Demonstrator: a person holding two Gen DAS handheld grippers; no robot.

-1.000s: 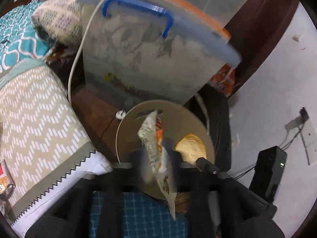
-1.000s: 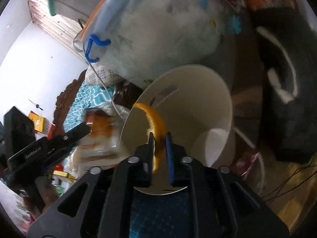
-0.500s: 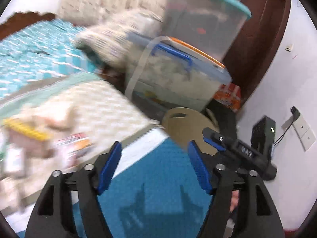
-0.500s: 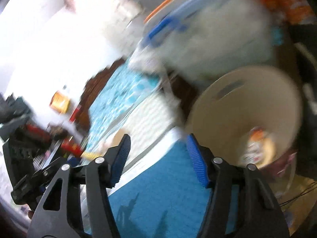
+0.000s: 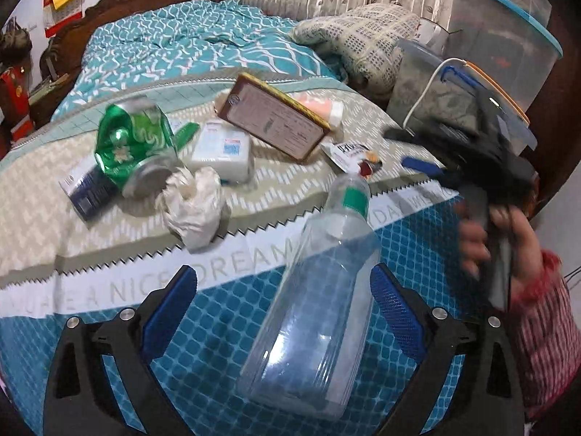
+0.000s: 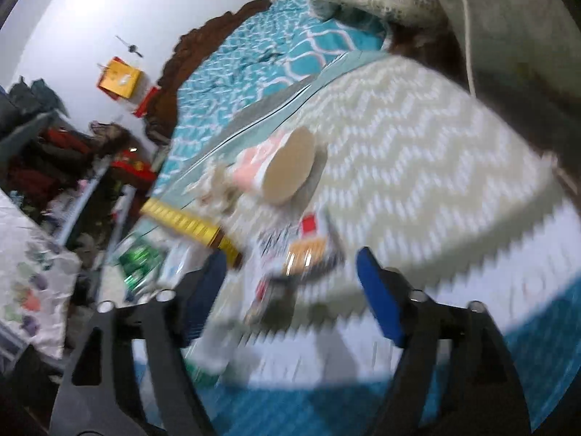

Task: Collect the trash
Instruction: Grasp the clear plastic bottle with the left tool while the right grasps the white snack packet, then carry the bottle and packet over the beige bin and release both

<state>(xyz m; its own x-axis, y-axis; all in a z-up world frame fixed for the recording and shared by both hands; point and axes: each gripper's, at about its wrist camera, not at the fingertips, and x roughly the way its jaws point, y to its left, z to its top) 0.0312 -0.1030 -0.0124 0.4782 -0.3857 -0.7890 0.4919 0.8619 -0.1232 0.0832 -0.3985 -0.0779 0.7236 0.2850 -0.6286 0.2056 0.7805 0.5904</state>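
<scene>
the left gripper (image 5: pixel 283 305) hangs over the near edge of the bed (image 5: pixel 152 47), its jaws spread wide and opening further. a clear plastic bottle (image 5: pixel 319 305) with a green band at its neck lies on the blue checked part of the bedcover, its body between the two blue pads (image 5: pixel 170 305). neither pad seems to press on it, and there is a gap on the left side.

the rest of the trash sits further up on the beige zigzag cloth. a crushed green can (image 5: pixel 134 145) lies beside a small dark blue box (image 5: pixel 85 192), and a crumpled white paper wad (image 5: pixel 196 207) is just in front of the can. a white carton (image 5: pixel 225 152) lies behind the wad, with a flat brown box (image 5: pixel 276 123) tilted beyond it. a small torn wrapper (image 5: pixel 350 154) lies close to the bottle's neck.

the right gripper (image 6: pixel 290 283) is held in a hand (image 5: pixel 494 239) with a striped sleeve at the right of the left view. in its own view, badly blurred, its jaws are well apart and opening with nothing gripped. below them lies a wrapper with orange and red on it (image 6: pixel 305 250). a paper cup (image 6: pixel 287 167) lies on its side further up the cloth, and the yellow edge of a box (image 6: pixel 189 225) shows to the left.
</scene>
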